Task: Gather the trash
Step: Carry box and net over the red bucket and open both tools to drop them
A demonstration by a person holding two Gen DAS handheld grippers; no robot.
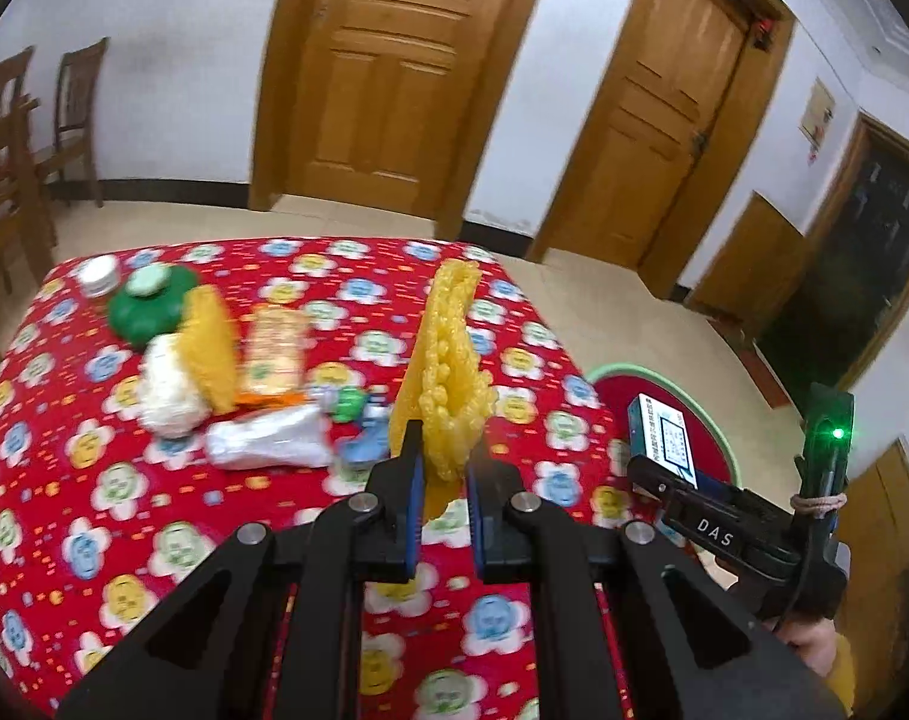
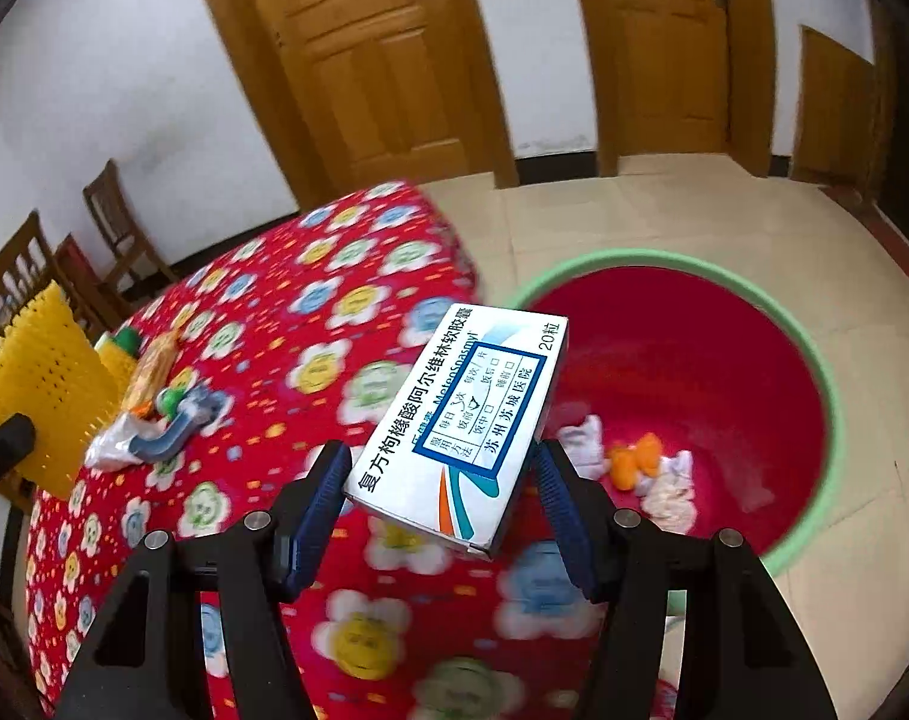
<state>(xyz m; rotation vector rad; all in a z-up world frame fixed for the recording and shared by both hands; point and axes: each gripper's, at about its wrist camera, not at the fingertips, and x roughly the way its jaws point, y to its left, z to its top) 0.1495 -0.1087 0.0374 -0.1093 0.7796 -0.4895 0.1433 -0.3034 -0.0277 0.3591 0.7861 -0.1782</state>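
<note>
At the upper left of the left wrist view more litter lies on the table (image 1: 94, 480) with its red flowered cloth: a green lidded tub (image 1: 145, 306), a white crumpled wad (image 1: 169, 387), a biscuit packet (image 1: 274, 354) and a silvery wrapper (image 1: 268, 441). At the lower middle the left gripper (image 1: 445, 480) has its fingers narrow, clamped on the lower edge of a yellow foam net (image 1: 448, 372) that stands upright above the cloth. At the lower right the other tool's black body reads "DAS".

In the right wrist view the right gripper (image 2: 439, 480) holds a medicine box (image 2: 472, 420) across its short sides, tilted, over the table edge in the middle of the frame. To the right the red basin (image 2: 712, 360) with its green rim sits on the floor, scraps already inside. I judge the step to be dropping the box: carry it right until it hangs fully over the basin, then spread the fingers, or it may clip the rim.

The box reads "复方枸橼酸阿尔维林软胶囊", "20粒" and "苏州苏城医院"
</note>
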